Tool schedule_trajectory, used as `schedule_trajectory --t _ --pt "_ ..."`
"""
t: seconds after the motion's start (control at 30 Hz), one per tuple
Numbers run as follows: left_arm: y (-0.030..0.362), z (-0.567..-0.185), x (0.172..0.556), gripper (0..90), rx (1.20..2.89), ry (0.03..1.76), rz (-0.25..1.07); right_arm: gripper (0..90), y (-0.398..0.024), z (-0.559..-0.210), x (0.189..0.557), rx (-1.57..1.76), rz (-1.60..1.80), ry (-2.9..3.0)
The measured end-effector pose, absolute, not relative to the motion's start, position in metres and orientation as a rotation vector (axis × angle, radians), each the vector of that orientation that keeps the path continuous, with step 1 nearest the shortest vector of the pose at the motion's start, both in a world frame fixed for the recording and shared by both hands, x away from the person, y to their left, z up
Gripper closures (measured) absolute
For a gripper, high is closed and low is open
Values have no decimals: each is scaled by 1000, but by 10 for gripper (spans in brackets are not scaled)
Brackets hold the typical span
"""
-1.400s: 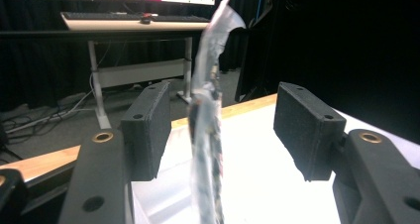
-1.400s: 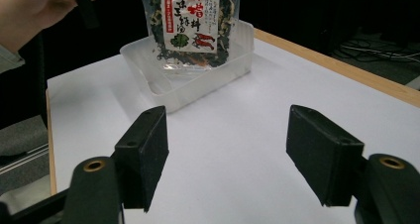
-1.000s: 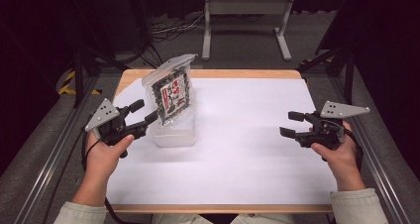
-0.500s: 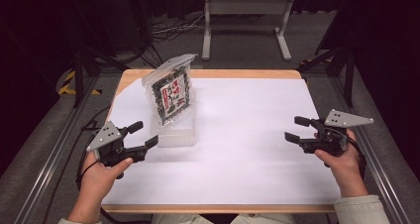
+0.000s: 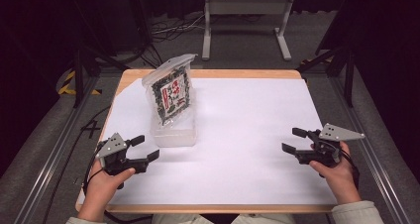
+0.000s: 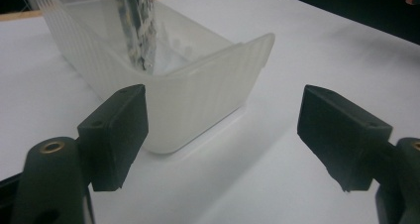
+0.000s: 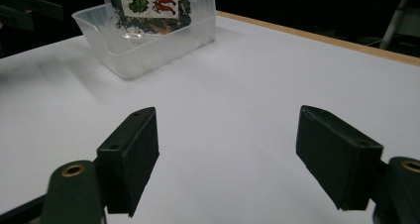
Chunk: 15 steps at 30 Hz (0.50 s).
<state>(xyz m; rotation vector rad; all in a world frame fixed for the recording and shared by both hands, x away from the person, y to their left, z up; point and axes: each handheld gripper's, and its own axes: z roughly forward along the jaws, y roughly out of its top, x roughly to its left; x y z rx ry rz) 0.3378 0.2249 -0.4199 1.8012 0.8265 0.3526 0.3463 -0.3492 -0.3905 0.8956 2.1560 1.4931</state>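
1. Both grippers dropped toward table's (image 5: 257,135) near edge; fingers just opened, now wide, empty: left gripper (image 5: 143,147), right gripper (image 5: 293,140).
2. Printed clear plastic pouch (image 5: 171,92) upright in translucent plastic tub (image 5: 173,136), table's left side.

My grippers' jaws are black. The tub (image 5: 173,135) is translucent white; the packet (image 5: 171,92) in it shows dark green with red-and-white print.
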Motion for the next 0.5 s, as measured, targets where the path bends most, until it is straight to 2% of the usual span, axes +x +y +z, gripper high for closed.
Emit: schedule_trajectory --t 0.23,0.5 --pt "217 -440 343 205 1853 833 378 248 -351 -427 344 974 1494 2166" --pt "219 -438 342 209 1810 855 398 248 -351 -430 345 992 1478 2160"
